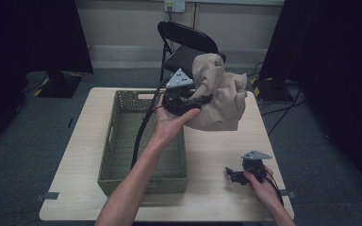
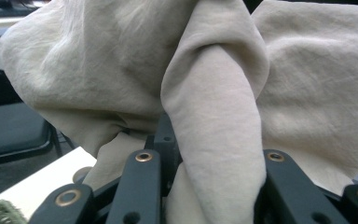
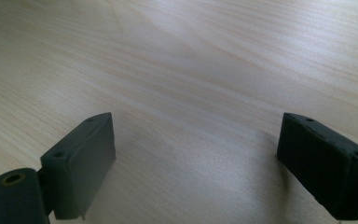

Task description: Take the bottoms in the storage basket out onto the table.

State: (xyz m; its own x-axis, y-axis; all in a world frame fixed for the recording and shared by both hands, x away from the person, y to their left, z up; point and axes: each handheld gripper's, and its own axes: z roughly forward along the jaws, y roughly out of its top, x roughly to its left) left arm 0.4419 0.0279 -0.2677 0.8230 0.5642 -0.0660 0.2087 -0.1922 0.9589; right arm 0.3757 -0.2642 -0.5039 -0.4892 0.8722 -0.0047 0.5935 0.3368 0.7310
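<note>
We hold the left gripper (image 1: 202, 100) up above the counter (image 1: 217, 155), our left forearm reaching forward from the bottom edge across the near corner of the basket (image 1: 143, 141), palm turned up under the gripper's body. Its jaws are clamped on the cloth (image 1: 217, 94), a beige bundle that hangs in the air just right of the basket's far end, over the back of the counter. In the left gripper view the cloth (image 2: 214, 116) rises in a thick fold from between the black jaws and spreads wide to both sides; a corner of the basket (image 2: 0, 215) shows at lower left, a dark chair seat (image 2: 14, 130) beyond it.

Our right hand (image 1: 264, 183) rests low at the counter's near right corner, wrist coming in from the bottom edge, with the right gripper (image 1: 233, 175) pointing left along the wood. In the right gripper view its jaws stand well apart with bare wood (image 3: 191, 93) between them, and they hold nothing.

A folding chair (image 1: 184, 47) stands behind the counter.
</note>
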